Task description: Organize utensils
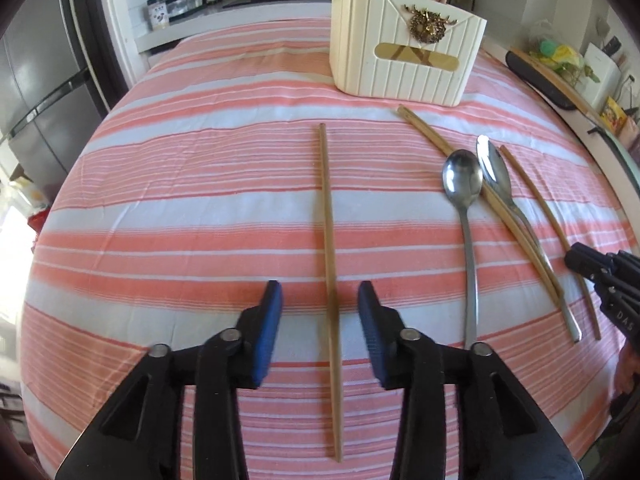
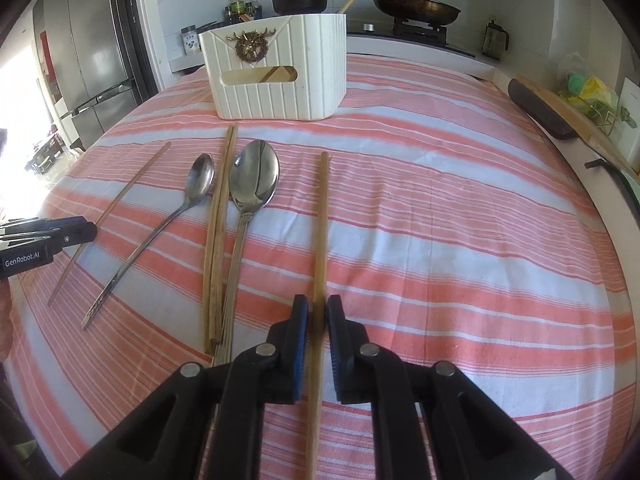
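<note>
Right gripper (image 2: 318, 312) nearly clenched on a thin bamboo chopstick (image 2: 320, 240), mid-tablecloth (image 2: 460, 220); left gripper (image 1: 320, 300) released, straddling another chopstick (image 1: 329, 240). Judged light, stiff, prone to pivot; grasp mid-shaft.

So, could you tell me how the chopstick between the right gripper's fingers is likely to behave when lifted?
The chopstick looks thin, straight and wooden, so probably stiff and light. The right gripper flanks it near one end, so the long free end may droop or pivot. It might slip between the pads.
</note>
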The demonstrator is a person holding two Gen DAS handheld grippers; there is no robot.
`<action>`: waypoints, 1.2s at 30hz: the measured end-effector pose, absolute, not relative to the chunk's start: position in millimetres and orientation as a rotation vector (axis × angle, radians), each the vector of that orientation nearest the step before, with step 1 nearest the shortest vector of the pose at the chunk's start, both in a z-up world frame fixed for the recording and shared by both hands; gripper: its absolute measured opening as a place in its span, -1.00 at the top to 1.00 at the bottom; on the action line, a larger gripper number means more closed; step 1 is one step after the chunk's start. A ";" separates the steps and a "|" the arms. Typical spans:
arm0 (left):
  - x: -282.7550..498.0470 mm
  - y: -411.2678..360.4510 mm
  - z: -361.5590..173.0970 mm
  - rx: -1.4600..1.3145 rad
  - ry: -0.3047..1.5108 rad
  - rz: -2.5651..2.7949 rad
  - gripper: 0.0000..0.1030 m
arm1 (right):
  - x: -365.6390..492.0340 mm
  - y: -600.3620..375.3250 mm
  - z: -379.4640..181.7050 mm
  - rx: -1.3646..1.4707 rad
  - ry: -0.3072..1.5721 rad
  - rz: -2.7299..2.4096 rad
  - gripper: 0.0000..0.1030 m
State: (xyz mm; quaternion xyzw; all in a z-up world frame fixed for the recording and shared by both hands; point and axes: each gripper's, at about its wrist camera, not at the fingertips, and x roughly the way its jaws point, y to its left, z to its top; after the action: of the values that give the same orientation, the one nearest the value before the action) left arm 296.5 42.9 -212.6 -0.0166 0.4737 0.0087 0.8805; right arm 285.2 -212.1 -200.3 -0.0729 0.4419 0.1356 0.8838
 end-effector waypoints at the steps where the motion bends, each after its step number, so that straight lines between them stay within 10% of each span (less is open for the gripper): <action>1: 295.9 42.3 -214.2 -0.023 0.981 0.021 0.02 | 284.2 -212.3 -200.2 -0.158 0.919 0.284 0.62; 4: 295.1 39.1 -216.9 0.022 0.959 0.048 -0.25 | 281.6 -212.3 -200.1 -0.181 0.917 0.283 0.25; 26: 304.8 58.1 -227.7 -0.050 0.930 0.121 -0.93 | 307.8 -213.8 -203.8 -0.189 0.891 0.305 -0.05; 29: 305.3 58.8 -228.0 -0.055 0.930 0.122 -0.94 | 308.9 -208.0 -208.0 -0.164 0.933 0.467 -1.00; 36: 304.7 58.9 -228.5 -0.062 0.928 0.117 -0.94 | 304.8 -195.2 -210.3 -0.246 0.930 0.422 -1.00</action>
State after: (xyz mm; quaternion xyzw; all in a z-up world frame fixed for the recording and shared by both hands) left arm 304.7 58.9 -228.5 -0.0299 0.4471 0.0565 0.8922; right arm 304.8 -195.2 -210.3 -0.1174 0.4438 0.2016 0.8652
